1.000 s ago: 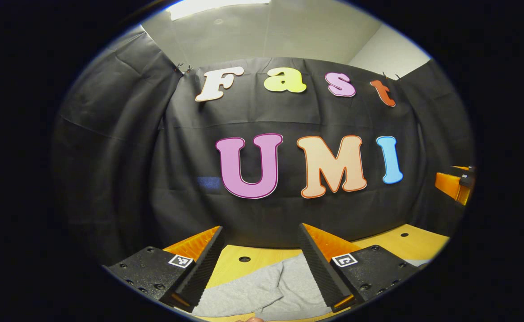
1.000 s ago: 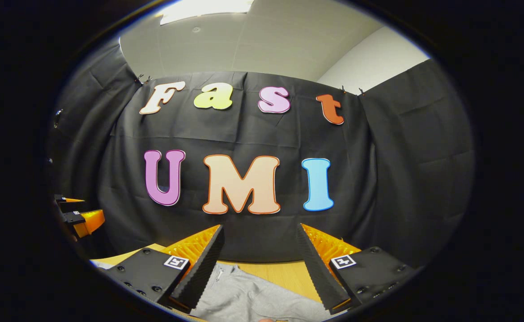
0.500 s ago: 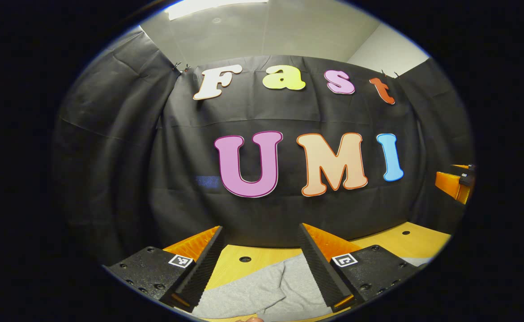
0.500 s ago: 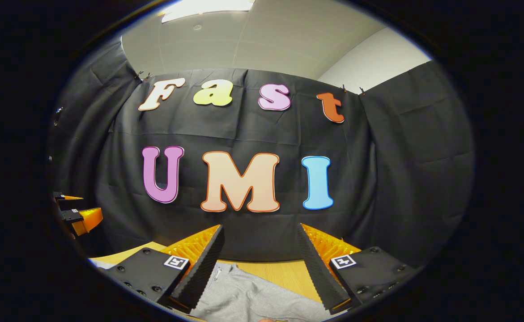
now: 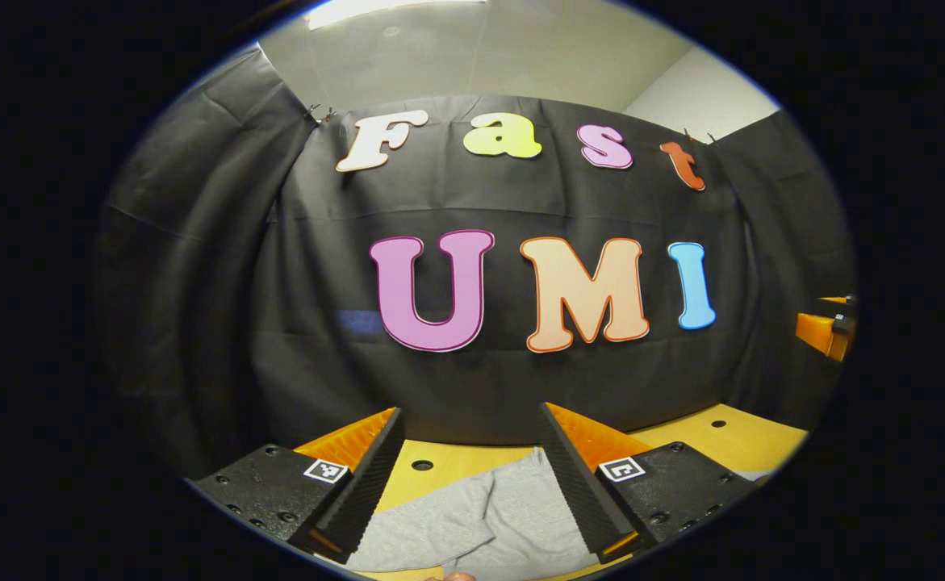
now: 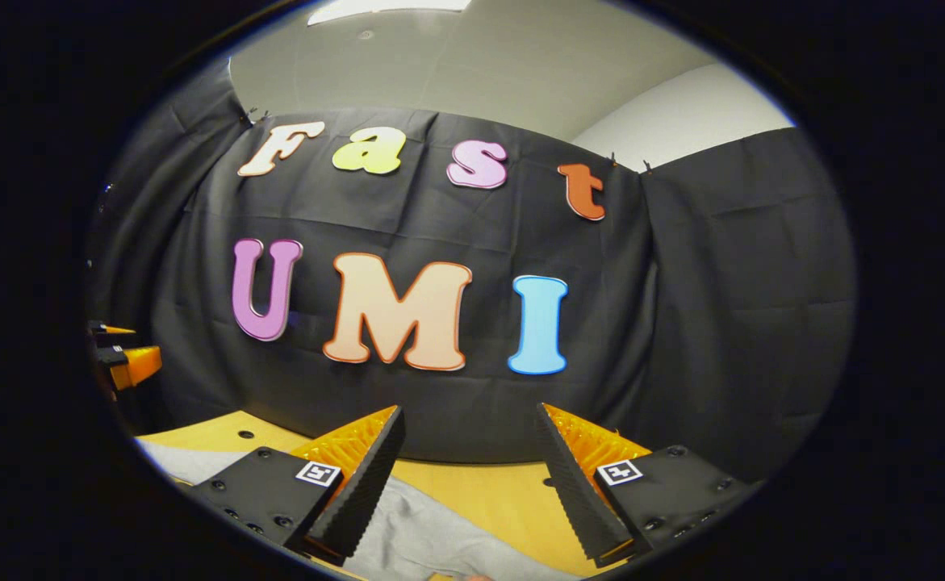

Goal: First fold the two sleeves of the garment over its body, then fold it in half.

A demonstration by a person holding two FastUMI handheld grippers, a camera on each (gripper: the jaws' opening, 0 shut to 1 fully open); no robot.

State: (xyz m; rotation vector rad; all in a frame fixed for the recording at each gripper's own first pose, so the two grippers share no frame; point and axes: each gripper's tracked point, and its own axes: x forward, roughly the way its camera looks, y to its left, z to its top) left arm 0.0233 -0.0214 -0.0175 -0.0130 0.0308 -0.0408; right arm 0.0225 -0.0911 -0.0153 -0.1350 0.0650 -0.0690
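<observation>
In the left gripper view, my left claw (image 5: pixel 470 436) is held above the near part of the worktop (image 5: pixel 722 436), its two fingers spread well apart with nothing between them. Below and between the fingers (image 5: pixel 371 476) I see the grey garment (image 5: pixel 488 524) lying flat on the wooden worktop, a fold or seam running across it near the bottom of the view. The cloth reaches up to the inner edge of the right-hand finger as seen here; I cannot tell whether it touches. A small round hole (image 5: pixel 422 465) in the worktop sits just beyond the garment's far edge, and another lies farther right. At the far right edge of this view I can make out part of the other claw (image 5: pixel 827 331), held up in front of the black booth wall (image 5: pixel 222 282). I cannot tell its state from here.

In the right gripper view, my right claw (image 6: pixel 468 440) is also spread wide, gripping nothing. The garment (image 6: pixel 432 541) lies beneath it, filling the lower left of the gap between the fingers (image 6: pixel 359 492) and running on leftward past the claw body. Bare worktop (image 6: pixel 488 492) shows beyond the cloth, toward the right-hand finger. At the far left edge I see part of the left claw (image 6: pixel 125 359) raised above the worktop, well apart from this one.
</observation>
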